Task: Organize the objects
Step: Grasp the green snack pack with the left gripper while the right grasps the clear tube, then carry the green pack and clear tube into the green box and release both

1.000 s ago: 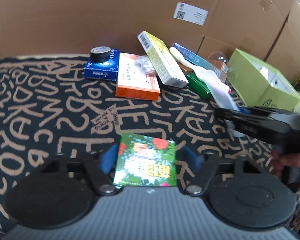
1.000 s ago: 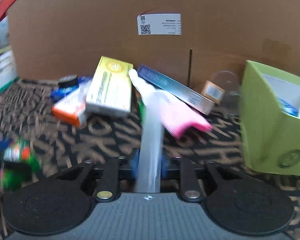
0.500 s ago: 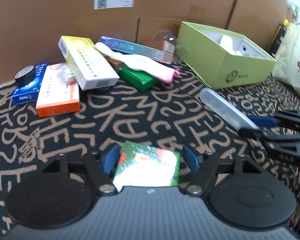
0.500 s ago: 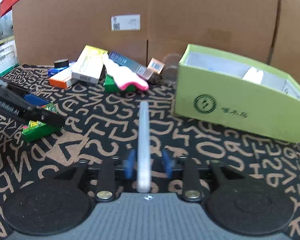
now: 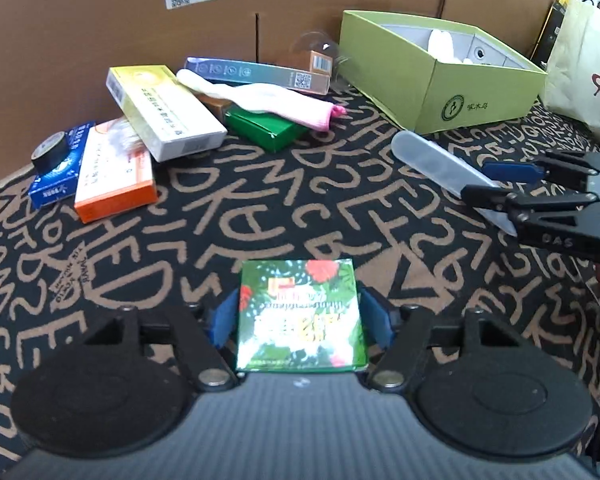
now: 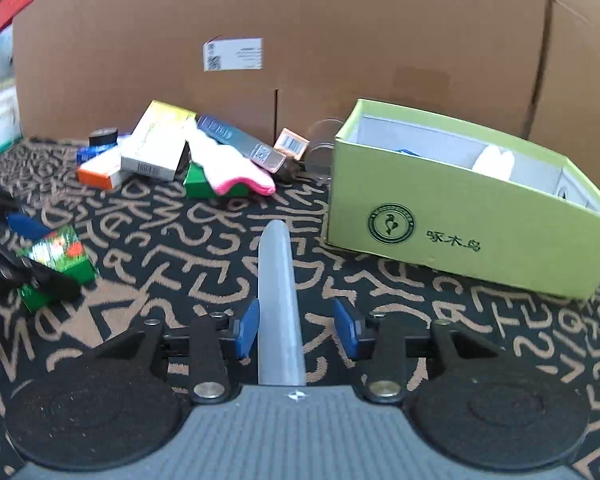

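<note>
The left gripper [image 5: 300,316] holds a small green box [image 5: 300,316] with red flowers printed on it, the blue pads pressed against its two sides just above the patterned cloth [image 5: 260,208]. In the right wrist view the same box [image 6: 56,258] sits low at the left edge, near the cloth.

The right gripper [image 6: 296,322] has its jaws parted: a frosted plastic case [image 6: 280,304] lies between them, against the left pad, with a clear gap to the right pad. The case points forward toward the open light-green box [image 6: 460,232], whose near wall stands just beyond its tip. Something white [image 6: 494,162] rests inside that box.

Back by the cardboard wall [image 6: 340,40] lies a loose heap: a yellow-and-white carton [image 5: 164,112] tilted across an orange-and-white carton [image 5: 114,176], a roll of black tape [image 5: 50,152] on a blue box [image 5: 58,178], a pink-tipped sock [image 5: 268,102] draped over a dark green box [image 5: 264,128], and a long blue-grey carton [image 5: 256,74] behind them. A cream bag [image 5: 584,60] stands beside the light-green box.
</note>
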A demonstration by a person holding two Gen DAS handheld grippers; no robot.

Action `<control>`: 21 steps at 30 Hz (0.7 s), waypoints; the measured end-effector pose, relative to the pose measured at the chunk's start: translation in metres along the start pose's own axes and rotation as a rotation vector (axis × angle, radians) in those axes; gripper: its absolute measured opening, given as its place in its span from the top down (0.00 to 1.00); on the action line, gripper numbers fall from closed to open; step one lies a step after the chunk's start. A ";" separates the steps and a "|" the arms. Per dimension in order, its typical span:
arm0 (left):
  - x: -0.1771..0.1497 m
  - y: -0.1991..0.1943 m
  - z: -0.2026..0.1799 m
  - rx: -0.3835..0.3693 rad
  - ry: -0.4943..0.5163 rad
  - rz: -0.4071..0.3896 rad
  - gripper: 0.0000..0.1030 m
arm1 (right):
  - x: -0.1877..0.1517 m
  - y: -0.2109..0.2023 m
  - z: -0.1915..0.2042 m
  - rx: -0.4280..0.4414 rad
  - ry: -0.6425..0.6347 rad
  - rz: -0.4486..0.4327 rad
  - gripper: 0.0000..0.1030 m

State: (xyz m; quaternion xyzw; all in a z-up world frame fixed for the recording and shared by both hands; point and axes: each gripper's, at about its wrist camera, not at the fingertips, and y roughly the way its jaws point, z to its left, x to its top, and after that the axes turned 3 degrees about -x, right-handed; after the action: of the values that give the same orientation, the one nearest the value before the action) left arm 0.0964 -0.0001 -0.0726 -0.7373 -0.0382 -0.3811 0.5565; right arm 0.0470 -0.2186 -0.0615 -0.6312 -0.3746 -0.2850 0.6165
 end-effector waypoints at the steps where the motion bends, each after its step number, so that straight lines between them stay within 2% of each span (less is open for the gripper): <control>1: 0.002 0.002 0.001 -0.004 -0.009 -0.001 0.35 | 0.001 -0.002 0.001 0.005 -0.009 -0.007 0.57; 5: 0.014 0.011 -0.001 -0.023 -0.026 0.005 0.35 | 0.003 0.001 0.008 0.034 -0.053 -0.009 0.57; 10: 0.009 0.010 -0.018 0.000 0.086 0.039 0.35 | 0.002 0.012 0.005 0.032 -0.032 0.021 0.57; 12: 0.003 0.006 -0.022 0.002 0.119 0.044 0.30 | 0.000 0.012 0.003 0.040 -0.025 0.017 0.57; 14: 0.002 0.007 -0.021 0.006 0.109 0.042 0.27 | 0.000 0.014 0.001 0.047 -0.003 0.018 0.57; 15: 0.002 0.007 -0.019 -0.002 0.098 0.042 0.28 | 0.000 0.015 0.000 0.052 0.010 0.017 0.57; 18: 0.005 0.005 -0.021 -0.003 0.104 0.037 0.41 | -0.001 0.017 -0.001 0.067 0.029 0.005 0.69; 21: 0.006 0.006 -0.025 0.007 0.096 0.042 0.41 | -0.002 0.014 -0.002 0.064 0.039 0.003 0.69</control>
State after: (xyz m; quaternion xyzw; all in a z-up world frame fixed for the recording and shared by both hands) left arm 0.0906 -0.0256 -0.0711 -0.7167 0.0026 -0.4042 0.5683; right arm 0.0577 -0.2201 -0.0714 -0.6061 -0.3705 -0.2843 0.6438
